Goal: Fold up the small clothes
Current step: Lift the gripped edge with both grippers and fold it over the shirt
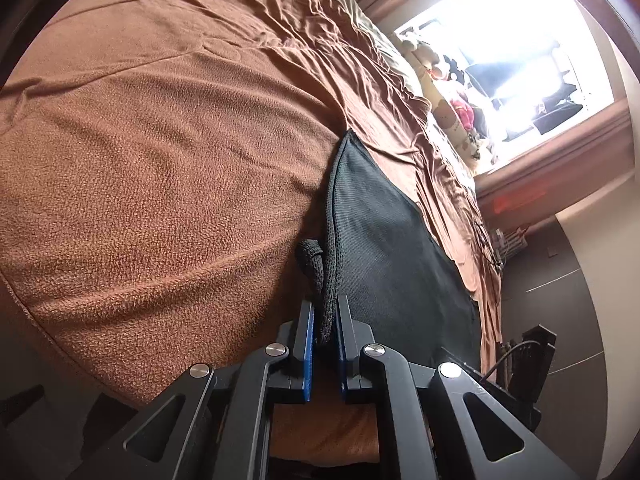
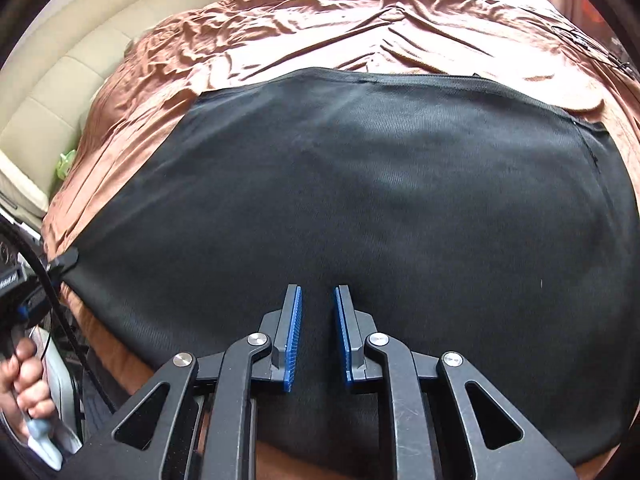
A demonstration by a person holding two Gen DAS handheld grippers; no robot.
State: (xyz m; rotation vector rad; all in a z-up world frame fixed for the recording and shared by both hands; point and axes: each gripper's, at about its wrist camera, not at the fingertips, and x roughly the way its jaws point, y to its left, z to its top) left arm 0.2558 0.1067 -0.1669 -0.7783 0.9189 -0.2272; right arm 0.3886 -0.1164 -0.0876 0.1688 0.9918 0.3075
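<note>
A black mesh garment (image 2: 380,208) lies spread flat on the brown bed cover (image 2: 280,40). In the left wrist view my left gripper (image 1: 325,312) is shut on the garment's corner (image 1: 328,280), with the cloth (image 1: 384,240) stretching away from it. That gripper also shows at the left edge of the right wrist view (image 2: 60,260), pinching the corner. My right gripper (image 2: 318,292) hovers over the garment's near edge, its blue pads a little apart with nothing between them.
The brown fleece blanket (image 1: 140,160) covers the bed. Stuffed toys (image 1: 448,92) sit by a bright window (image 1: 520,52). A cream padded headboard (image 2: 80,60) stands at the far left. A hand (image 2: 24,392) holds the left gripper's handle.
</note>
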